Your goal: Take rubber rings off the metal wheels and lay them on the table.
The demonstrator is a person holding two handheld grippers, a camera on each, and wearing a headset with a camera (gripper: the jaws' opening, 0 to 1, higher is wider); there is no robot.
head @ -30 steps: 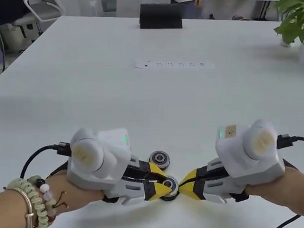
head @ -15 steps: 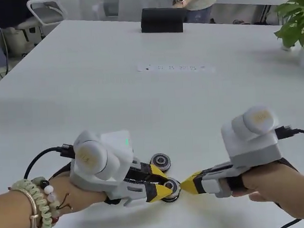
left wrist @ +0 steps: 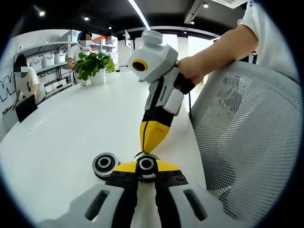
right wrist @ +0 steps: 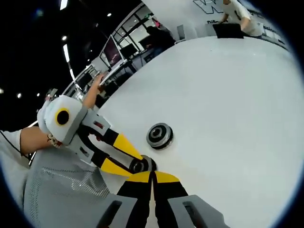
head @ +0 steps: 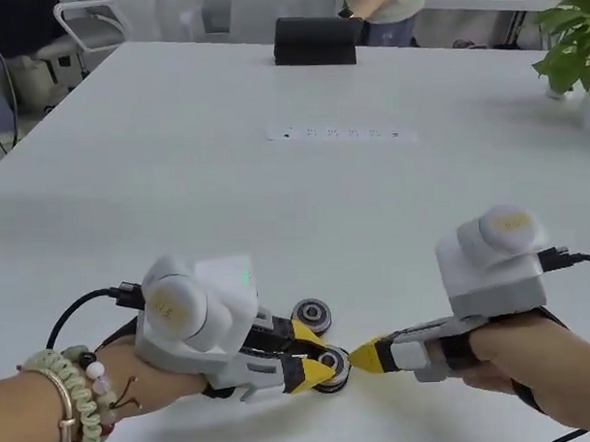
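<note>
Fingers of your left gripper are clamped on a metal wheel. One yellow tip sits on each side of it, so the wheel is right between them with its face turned to that gripper's camera. In the head view you see the same grip low down, near your edge of the table. There the left gripper lies on the white top with the metal wheel at its tips.

Your right gripper comes in from the opposite side, tilted downward, its two jaws pressed together into a single yellow point. In the left gripper view that point of the right gripper reaches the top edge of the clamped wheel. In the right gripper view the closed tips of the right gripper lie just beside the metal wheel, touching it or very nearly. You cannot tell whether any rubber is pinched between them.

A second wheel lies flat on the table just beside the left gripper's fingers, on the side away from you and apart from both grippers. Its dark rubber ring sits around the metal hub.

Bead bracelets circle your left wrist. A potted plant stands at the table's far right, and a black box at its far end.
</note>
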